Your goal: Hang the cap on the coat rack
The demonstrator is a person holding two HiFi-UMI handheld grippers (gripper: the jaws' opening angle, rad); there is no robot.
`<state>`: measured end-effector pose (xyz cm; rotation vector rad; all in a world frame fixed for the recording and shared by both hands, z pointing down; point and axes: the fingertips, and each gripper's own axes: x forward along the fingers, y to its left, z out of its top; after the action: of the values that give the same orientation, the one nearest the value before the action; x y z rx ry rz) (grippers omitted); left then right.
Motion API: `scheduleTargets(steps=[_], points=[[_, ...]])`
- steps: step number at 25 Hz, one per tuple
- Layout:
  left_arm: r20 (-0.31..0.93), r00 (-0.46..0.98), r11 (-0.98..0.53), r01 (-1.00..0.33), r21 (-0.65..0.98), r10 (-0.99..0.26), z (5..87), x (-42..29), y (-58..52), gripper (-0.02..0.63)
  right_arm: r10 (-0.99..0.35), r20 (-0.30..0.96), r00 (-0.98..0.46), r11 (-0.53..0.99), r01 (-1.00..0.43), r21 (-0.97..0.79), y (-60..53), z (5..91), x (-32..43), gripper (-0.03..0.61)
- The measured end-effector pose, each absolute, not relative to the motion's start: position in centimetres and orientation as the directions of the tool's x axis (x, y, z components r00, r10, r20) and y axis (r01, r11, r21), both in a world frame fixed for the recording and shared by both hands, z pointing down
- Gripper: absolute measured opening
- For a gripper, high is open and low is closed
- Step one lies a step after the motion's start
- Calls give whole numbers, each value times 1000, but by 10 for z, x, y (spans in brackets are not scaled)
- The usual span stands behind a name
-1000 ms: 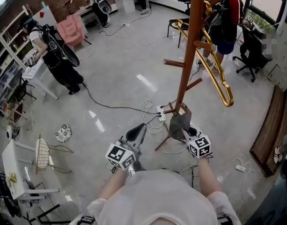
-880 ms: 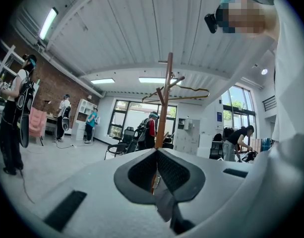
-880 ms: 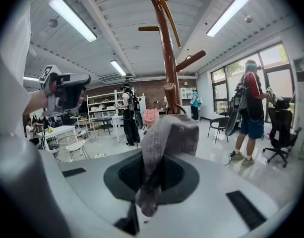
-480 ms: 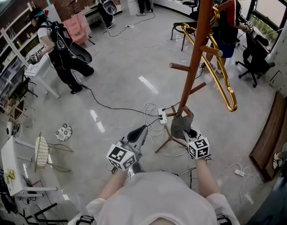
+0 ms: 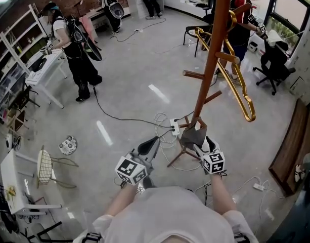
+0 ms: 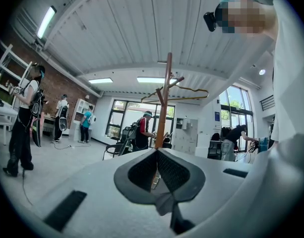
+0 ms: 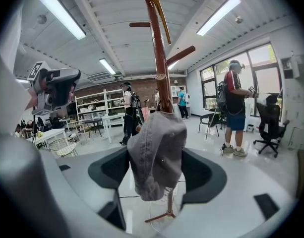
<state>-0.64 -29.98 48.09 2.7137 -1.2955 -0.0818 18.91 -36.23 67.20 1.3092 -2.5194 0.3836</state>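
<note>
Right gripper (image 5: 201, 142) opening wide either side of the grey cap (image 5: 192, 134), draped low on the near side of the coat rack (image 5: 209, 54), left gripper (image 5: 152, 143) shut and empty, looks hung, just needs backing away.

1. The head view looks from above, steeply down on the floor (image 5: 124, 100). The left gripper (image 5: 148, 146) and right gripper (image 5: 199, 145) are near, at bottom centre. The rack (image 5: 210, 59) rises close by, through the upper right.
2. The left gripper view sits low and tilts up. It takes in much ceiling (image 6: 142, 38), with the rack well ahead at centre.
3. The right gripper view also tilts up and is very near the rack. The cap (image 7: 156, 152) fills the middle between the opening jaws, and the pole runs up to the top edge.
4. All three views share the rack. The head and right gripper views share the cap. The right gripper view also catches the left gripper at its left edge.
</note>
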Motion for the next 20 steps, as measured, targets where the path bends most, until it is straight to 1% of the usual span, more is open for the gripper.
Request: scheduleTargets(steps=[11,16,20], points=[[5,655,-647,-748,146,-756,481,1,-300,10,-792,310,-527,521,-847,-109,-345,643,202,281],[5,672,-665,-734,141,-741,482,9,-299,10,-819,241,-521,506,-854,-126,-332,609,209,280],[1,682,-675,-725,136,-731,481,14,-301,9,-834,173,-524,513,-852,-107,-324,573,209,280]])
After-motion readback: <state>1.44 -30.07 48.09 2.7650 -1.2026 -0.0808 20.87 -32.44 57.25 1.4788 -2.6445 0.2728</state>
